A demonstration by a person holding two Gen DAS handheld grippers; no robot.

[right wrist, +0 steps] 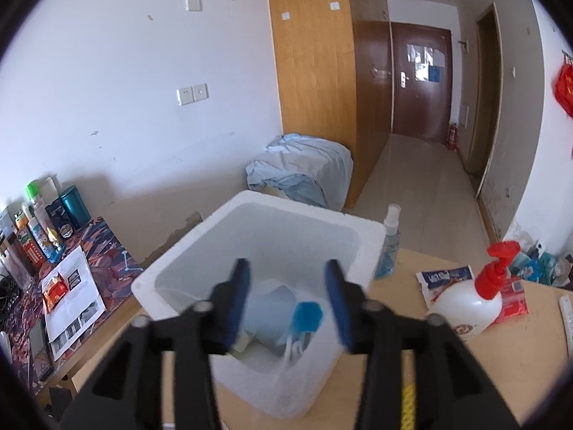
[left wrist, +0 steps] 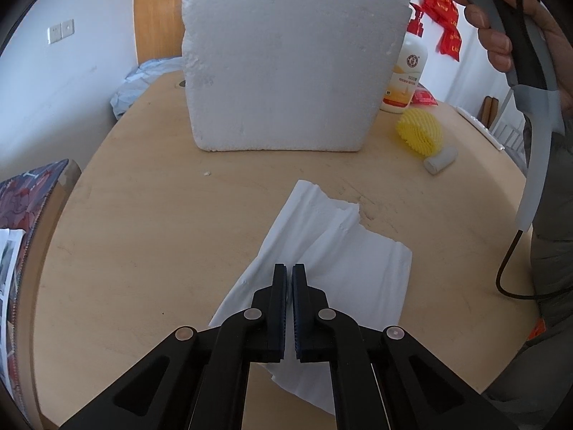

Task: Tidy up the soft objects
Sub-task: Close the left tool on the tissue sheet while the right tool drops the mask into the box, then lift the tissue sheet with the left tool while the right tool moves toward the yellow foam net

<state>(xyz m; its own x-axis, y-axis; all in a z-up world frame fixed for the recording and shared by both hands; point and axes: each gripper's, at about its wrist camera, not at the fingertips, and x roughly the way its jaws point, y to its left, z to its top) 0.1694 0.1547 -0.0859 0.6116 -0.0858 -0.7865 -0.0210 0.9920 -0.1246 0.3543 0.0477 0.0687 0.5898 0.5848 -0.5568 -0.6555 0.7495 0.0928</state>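
Only the right wrist view shows inside the foam box (right wrist: 361,240), under the wide-open, empty right gripper (right wrist: 288,301); left gripper (left wrist: 289,308), nearly closed, empty, hovers over crinkled white tissue (left wrist: 343,251) at six o'clock on the table (left wrist: 143,236).

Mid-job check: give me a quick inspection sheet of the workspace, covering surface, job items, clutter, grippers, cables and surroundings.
Surface: light wooden table, a few crumbs near the box.
Job's things: white foam box upright; blue items inside, blurred. White cloth lies flat; yellow sponge and small white roll touch each other, right of the box.
Clutter: pump bottle, clear spray bottle, red packets.
Grippers: left gripper shut, over the cloth; whether it pinches the cloth is unclear. Right gripper open above the box.
Cables: black cable hangs from the right handle.
Surroundings: side shelf with bottles, blue bedding, hallway door.
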